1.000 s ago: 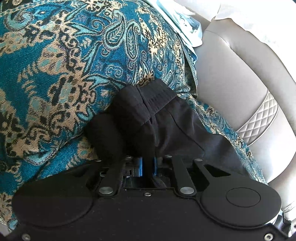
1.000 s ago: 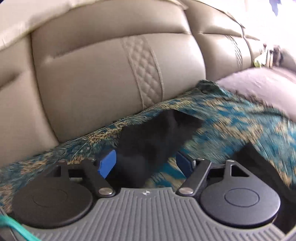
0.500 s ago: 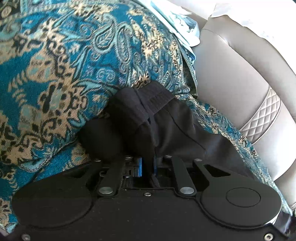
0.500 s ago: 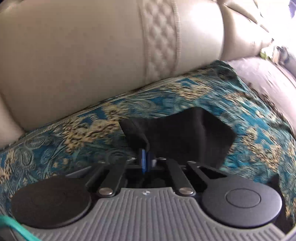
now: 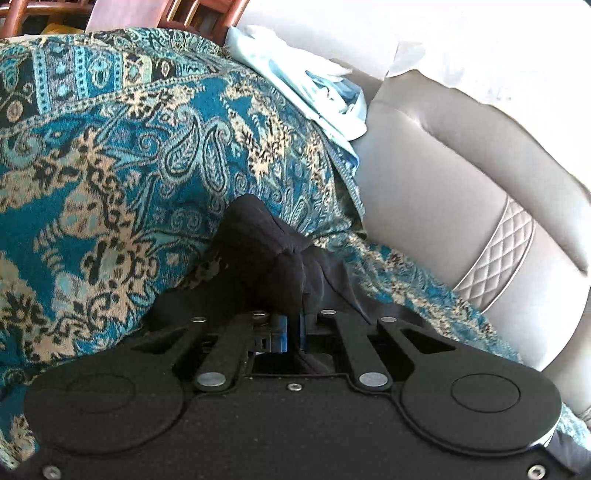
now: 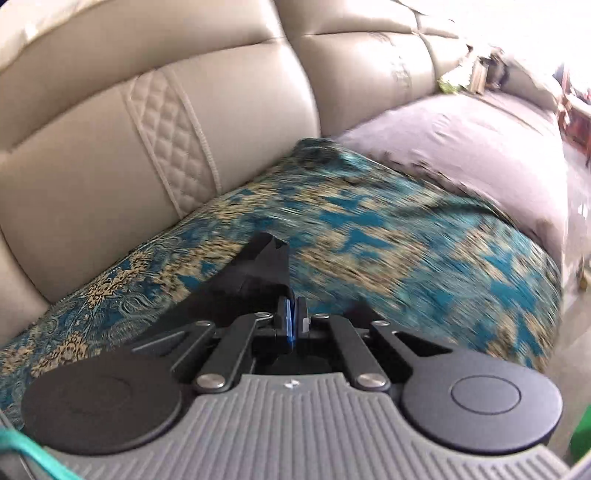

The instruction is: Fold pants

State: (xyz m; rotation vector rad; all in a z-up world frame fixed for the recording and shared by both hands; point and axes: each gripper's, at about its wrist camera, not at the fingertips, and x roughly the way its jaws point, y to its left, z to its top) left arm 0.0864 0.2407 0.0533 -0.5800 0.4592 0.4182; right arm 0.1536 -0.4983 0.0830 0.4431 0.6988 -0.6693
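Note:
The black pants (image 5: 266, 254) lie bunched on a teal paisley blanket (image 5: 110, 166) spread over the sofa. My left gripper (image 5: 293, 326) is shut on a fold of the pants, which rise in a crumpled peak just ahead of its blue pads. In the right wrist view, my right gripper (image 6: 293, 317) is shut on another part of the black pants (image 6: 255, 273), which stretch up and left from its jaws above the blanket (image 6: 369, 236).
A beige leather sofa backrest (image 6: 129, 122) with a quilted strip runs behind the blanket. A light blue cloth (image 5: 317, 85) lies at the blanket's far edge. A grey cushion (image 6: 461, 136) sits to the right. Wooden chairs (image 5: 147, 11) stand beyond.
My right gripper has shut on the pants and lifted them, swinging right. My left gripper kept its hold and pulled back, bunching the pants into a peak.

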